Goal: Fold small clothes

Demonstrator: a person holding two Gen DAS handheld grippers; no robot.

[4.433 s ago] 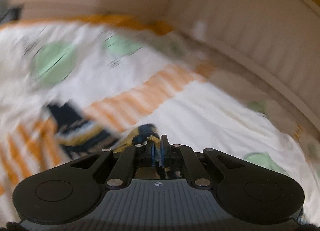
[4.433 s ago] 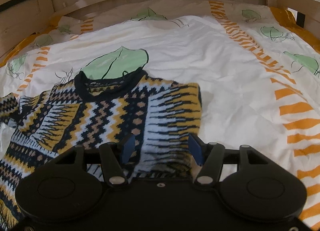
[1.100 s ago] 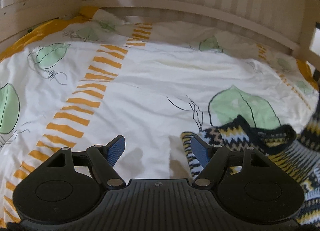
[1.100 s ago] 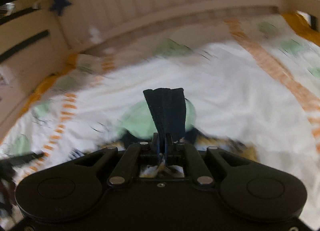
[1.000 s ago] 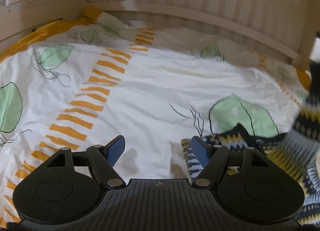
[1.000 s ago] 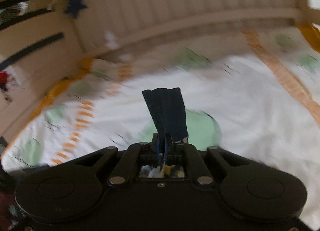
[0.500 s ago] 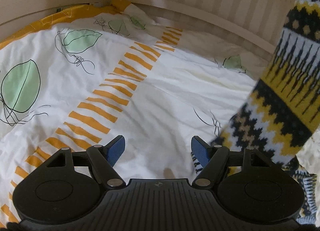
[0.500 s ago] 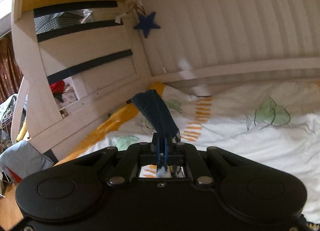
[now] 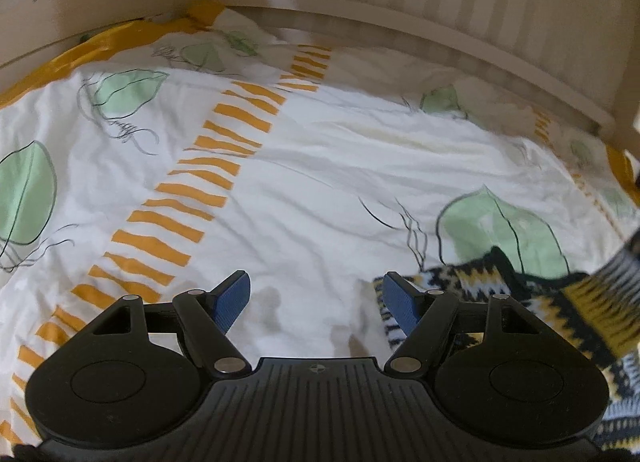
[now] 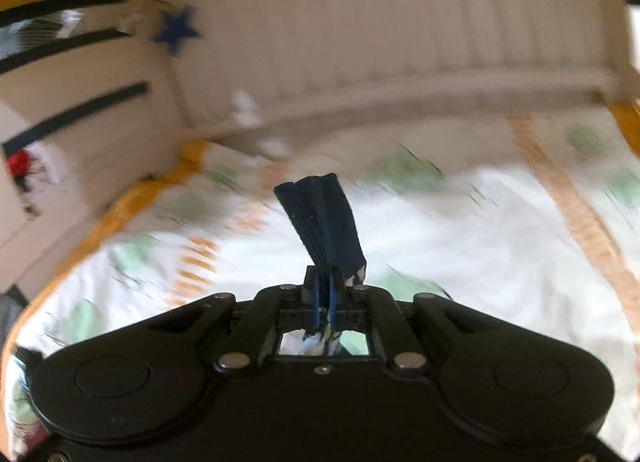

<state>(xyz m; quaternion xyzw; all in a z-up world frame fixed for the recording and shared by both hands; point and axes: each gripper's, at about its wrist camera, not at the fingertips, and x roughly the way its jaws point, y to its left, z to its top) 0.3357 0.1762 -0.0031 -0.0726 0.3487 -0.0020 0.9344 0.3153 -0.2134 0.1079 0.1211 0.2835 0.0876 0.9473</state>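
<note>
While the left tongs (image 9: 316,296) hang spread and empty over bare duvet (image 9: 304,198), the fold is plainly in mid-step and carried by the other hand. At the far left of that view the duvet shows only its green leaves and its orange dashed band; nothing lies between the blue pads (image 9: 234,296). Just beside the right-hand pad begins the patterned sweater (image 9: 472,282), its dark neckline resting on a printed leaf and its body running off the lower right corner. At the right edge a blurred stretch of the knit rises off the bed, which suggests that part is lifted.

Over in the right wrist view, the right tongs (image 10: 324,302) are pressed together on a dark navy ribbed edge (image 10: 320,222) of the sweater, probably a cuff or hem, which stands up past the tips; a scrap of pale knit shows behind the jaws. The background is smeared.

My reading: a sleeve or side is being carried across the body. Next, the held edge needs laying flat across the sweater before letting go, with the left tongs free to pin or smooth the near shoulder.
</note>
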